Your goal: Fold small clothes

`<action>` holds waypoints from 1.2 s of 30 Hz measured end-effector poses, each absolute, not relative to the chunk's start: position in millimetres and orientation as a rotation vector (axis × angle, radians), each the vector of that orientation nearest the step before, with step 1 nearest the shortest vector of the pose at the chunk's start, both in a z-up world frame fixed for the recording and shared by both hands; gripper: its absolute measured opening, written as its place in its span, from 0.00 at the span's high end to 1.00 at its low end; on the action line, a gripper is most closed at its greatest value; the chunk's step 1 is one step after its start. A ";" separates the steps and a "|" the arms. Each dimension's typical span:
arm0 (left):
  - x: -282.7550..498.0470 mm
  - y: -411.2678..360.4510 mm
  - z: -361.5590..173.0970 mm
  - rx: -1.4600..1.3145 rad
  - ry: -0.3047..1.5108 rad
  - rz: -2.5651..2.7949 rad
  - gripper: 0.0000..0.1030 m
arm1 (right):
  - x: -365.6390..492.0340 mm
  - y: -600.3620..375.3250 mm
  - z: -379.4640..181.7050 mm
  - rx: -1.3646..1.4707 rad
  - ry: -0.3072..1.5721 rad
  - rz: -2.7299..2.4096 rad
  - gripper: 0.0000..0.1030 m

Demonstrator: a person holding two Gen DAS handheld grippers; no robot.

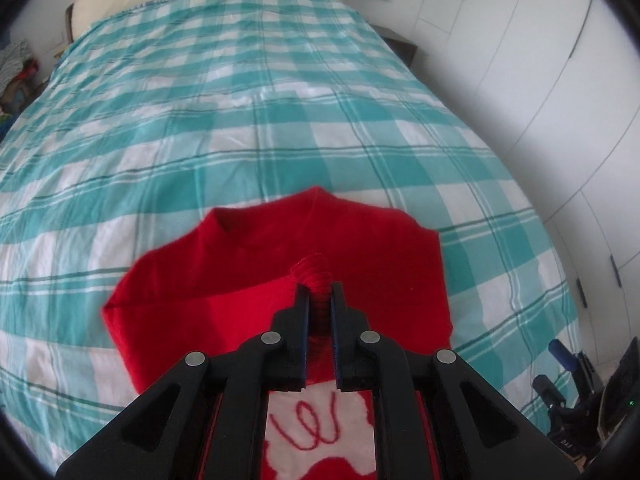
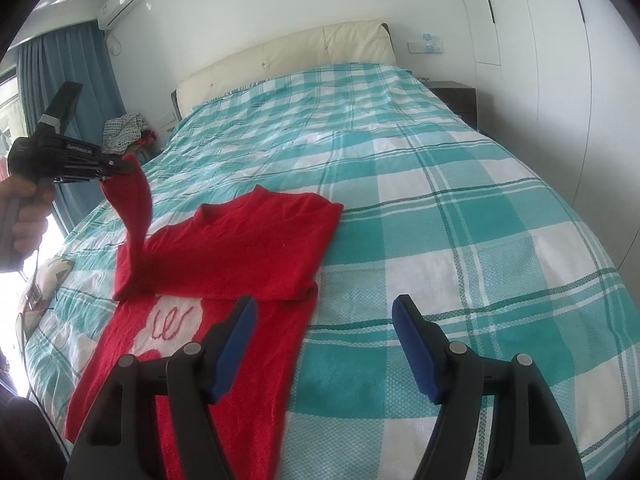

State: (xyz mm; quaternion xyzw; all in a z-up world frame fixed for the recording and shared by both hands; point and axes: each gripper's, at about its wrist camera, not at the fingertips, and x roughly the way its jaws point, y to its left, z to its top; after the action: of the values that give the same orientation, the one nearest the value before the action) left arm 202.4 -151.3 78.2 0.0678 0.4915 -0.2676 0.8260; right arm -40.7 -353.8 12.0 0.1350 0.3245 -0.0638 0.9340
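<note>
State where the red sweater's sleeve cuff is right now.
The sleeve cuff is pinched in the left gripper, lifted above the red sweater on the checked bedspread.

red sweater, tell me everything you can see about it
The red sweater is a small knit with a ribbed neck and a white patch bearing red looped stitching on its front. It lies on the teal-and-white checked bedspread, partly folded, with red fabric laid across its upper part above the patch. The left gripper is shut on the ribbed sleeve cuff, lifting that sleeve off the bed. The open right gripper hovers near its lower edge, not touching it.
</note>
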 end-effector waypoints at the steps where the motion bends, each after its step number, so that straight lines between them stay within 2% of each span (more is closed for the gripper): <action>1: 200.8 -159.5 63.5 0.149 1.074 -0.567 0.73 | -40.5 -353.1 12.7 0.270 0.663 -0.129 0.32; 2: 200.1 -164.2 51.0 0.153 1.097 -0.552 0.52 | -40.7 -353.2 13.4 0.267 0.661 -0.130 0.32; 4: 197.9 -162.5 37.2 0.140 1.103 -0.522 0.33 | -41.3 -354.7 14.6 0.273 0.656 -0.130 0.32; 9: 199.4 -117.3 36.3 0.058 1.097 -0.442 0.24 | -43.1 -362.0 17.0 0.302 0.646 -0.139 0.32; 11: 196.8 -83.3 41.1 0.032 1.070 -0.371 0.14 | -43.2 -364.3 17.2 0.315 0.645 -0.139 0.32; 13: 192.2 -45.5 40.5 0.042 1.051 -0.263 0.11 | -43.5 -365.5 17.1 0.324 0.646 -0.138 0.32; 20: 140.8 66.2 6.1 0.086 1.084 -0.087 0.11 | -42.3 -365.2 9.5 0.339 0.688 -0.125 0.32; 24: 87.2 57.7 -23.7 0.149 1.115 -0.181 0.11 | -37.1 -351.8 -2.3 0.325 0.743 -0.078 0.32; 29: 18.9 39.4 -58.7 0.378 1.101 -0.093 0.11 | -41.2 -314.7 -24.2 0.267 0.859 0.037 0.32; 31: -3.7 43.3 -59.7 0.407 1.062 -0.065 0.05 | -53.3 -297.1 -34.0 0.236 0.912 0.079 0.32; 36: -34.8 59.3 -61.7 0.404 1.047 -0.039 0.03 | -86.0 -256.3 -59.0 0.109 1.026 0.139 0.32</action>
State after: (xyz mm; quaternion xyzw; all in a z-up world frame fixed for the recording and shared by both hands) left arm -34.8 59.3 -61.7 0.1914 0.4964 -0.0184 0.8465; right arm -86.0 -256.3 -59.0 0.0522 0.4901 0.0666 0.8676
